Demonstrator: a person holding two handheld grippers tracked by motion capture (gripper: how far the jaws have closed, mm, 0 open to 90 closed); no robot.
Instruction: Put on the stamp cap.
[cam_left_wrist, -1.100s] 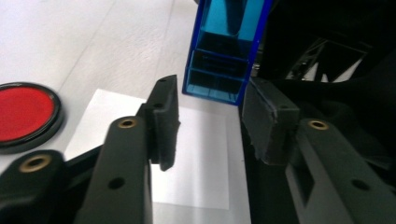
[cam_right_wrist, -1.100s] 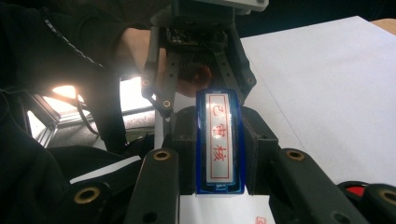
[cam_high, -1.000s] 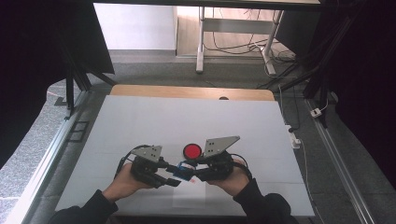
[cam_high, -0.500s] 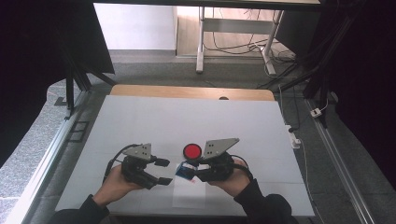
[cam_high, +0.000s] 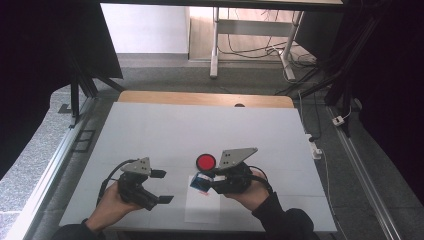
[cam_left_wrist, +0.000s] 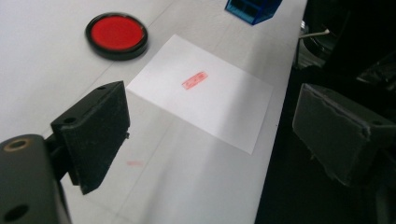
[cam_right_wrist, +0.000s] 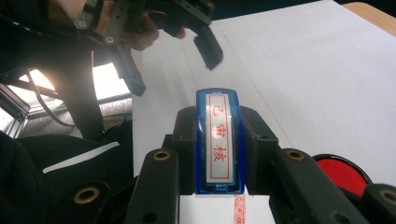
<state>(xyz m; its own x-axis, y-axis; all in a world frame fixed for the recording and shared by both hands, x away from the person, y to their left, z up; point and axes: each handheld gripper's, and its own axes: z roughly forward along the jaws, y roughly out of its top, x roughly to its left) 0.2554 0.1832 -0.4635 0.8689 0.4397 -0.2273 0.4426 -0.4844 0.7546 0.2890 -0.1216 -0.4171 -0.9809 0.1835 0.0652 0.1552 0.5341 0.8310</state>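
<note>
While the left hand-held gripper (cam_high: 161, 186) is hanging over the near-left part of the white worktop (cam_high: 150, 130), its jaws have just been opening and are standing wide apart with nothing between them. In the left gripper view one black jaw is lying over the worktop and the other is reaching past the near edge, over the dark drop beyond. To its right, a white rectangular sheet of paper (cam_left_wrist: 205, 91) is lying flat near that near edge, bearing a small red stamped mark (cam_left_wrist: 194, 80); bare worktop is lying open between the left hand-held gripper and the sheet. Next, the blue plastic rectangular stamp with a white label and red characters (cam_right_wrist: 219, 140) is being clamped by the right hand-held gripper (cam_high: 206, 181), jaws closed on its two long sides, just above the sheet's far edge. Just beyond it, the round red ink pad in a black rim (cam_high: 205, 161) is sitting on the worktop. Behind these, the far half of the worktop is offering broad free room up to its wooden back edge (cam_high: 200, 98).
</note>
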